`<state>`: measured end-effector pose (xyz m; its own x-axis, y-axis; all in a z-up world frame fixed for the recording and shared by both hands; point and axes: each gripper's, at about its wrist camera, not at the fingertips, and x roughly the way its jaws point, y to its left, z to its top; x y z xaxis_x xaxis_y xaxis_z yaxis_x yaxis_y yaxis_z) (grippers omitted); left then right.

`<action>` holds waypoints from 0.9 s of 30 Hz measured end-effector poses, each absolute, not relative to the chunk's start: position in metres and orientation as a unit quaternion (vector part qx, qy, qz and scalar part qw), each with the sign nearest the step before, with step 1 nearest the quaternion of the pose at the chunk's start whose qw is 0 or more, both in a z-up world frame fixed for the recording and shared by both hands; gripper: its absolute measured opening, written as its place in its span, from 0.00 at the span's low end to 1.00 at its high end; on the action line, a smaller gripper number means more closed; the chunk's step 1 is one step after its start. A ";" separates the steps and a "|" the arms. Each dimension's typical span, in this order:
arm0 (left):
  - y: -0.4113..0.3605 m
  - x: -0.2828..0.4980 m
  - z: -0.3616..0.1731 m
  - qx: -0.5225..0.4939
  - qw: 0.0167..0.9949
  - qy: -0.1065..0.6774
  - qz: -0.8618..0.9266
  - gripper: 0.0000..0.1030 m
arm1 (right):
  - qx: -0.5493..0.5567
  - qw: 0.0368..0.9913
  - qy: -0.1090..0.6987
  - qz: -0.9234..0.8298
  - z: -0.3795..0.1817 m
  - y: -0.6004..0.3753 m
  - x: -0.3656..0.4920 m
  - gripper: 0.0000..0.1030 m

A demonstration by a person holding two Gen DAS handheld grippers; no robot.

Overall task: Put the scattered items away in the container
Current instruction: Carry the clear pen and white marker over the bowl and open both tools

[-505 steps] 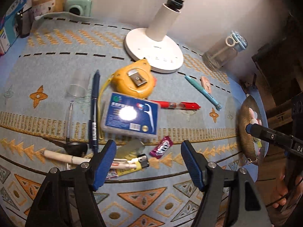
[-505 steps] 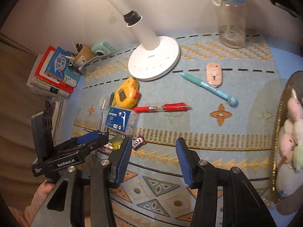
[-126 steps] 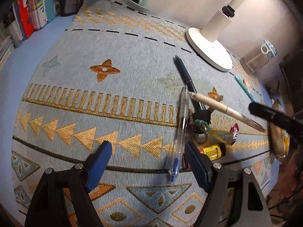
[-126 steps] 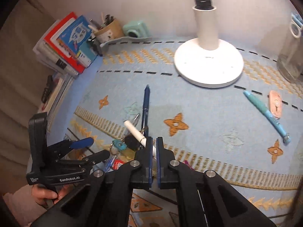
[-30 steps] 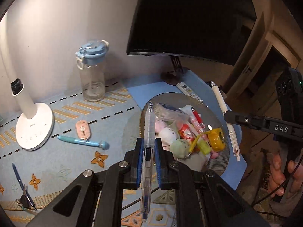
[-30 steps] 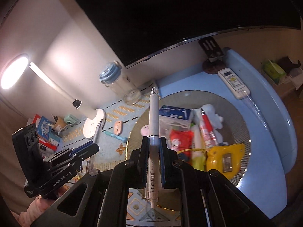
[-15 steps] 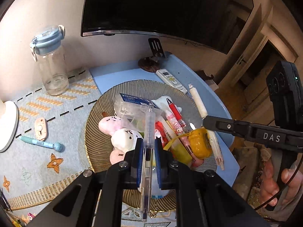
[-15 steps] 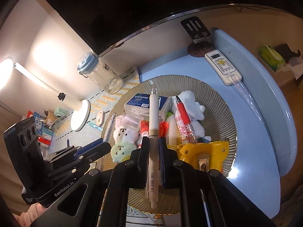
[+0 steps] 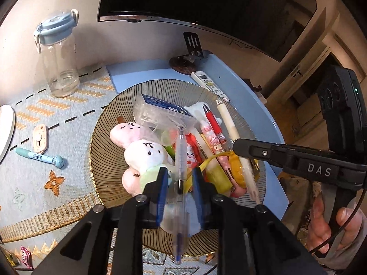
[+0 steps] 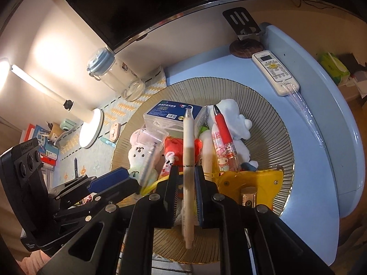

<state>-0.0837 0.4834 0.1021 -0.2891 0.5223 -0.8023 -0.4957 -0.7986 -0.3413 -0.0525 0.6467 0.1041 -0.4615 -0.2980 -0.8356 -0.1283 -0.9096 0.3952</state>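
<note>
Beneath the dark screen, both grippers hung over the ribbed dish (image 9: pixel 103 146), left gripper (image 9: pixel 178 178) just parted, freeing its clear pen (image 9: pixel 180 160), right gripper (image 10: pixel 186 178) barely loosened around its cream pen (image 10: pixel 188 137).

Left gripper (image 9: pixel 178 177) hangs over the ribbed glass plate (image 9: pixel 104 151), and its jaws have just been opening: the clear pen (image 9: pixel 180 178) sits loose in the gap, pads off it. The plate's packed: plush bunnies (image 9: pixel 142 153), floss pick box (image 9: pixel 160 110), red pen (image 9: pixel 212 119). The right gripper (image 9: pixel 236 143) reaches in from the right with a cream pen (image 9: pixel 229 123) at its tip (grip not clear from here).
</note>
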 end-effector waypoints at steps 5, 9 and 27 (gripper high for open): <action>0.470 -0.079 0.106 -0.498 0.298 -0.002 0.815 0.47 | 0.515 0.045 -0.217 -0.828 0.105 0.644 -0.053 0.26; 0.445 -0.078 0.104 -0.506 0.280 -0.008 0.816 0.47 | 0.516 0.048 -0.226 -0.825 0.106 0.632 -0.056 0.26; 0.201 -0.074 0.079 -0.534 0.084 -0.101 0.835 0.47 | 0.549 0.148 -0.171 -0.805 0.104 0.459 -0.080 0.36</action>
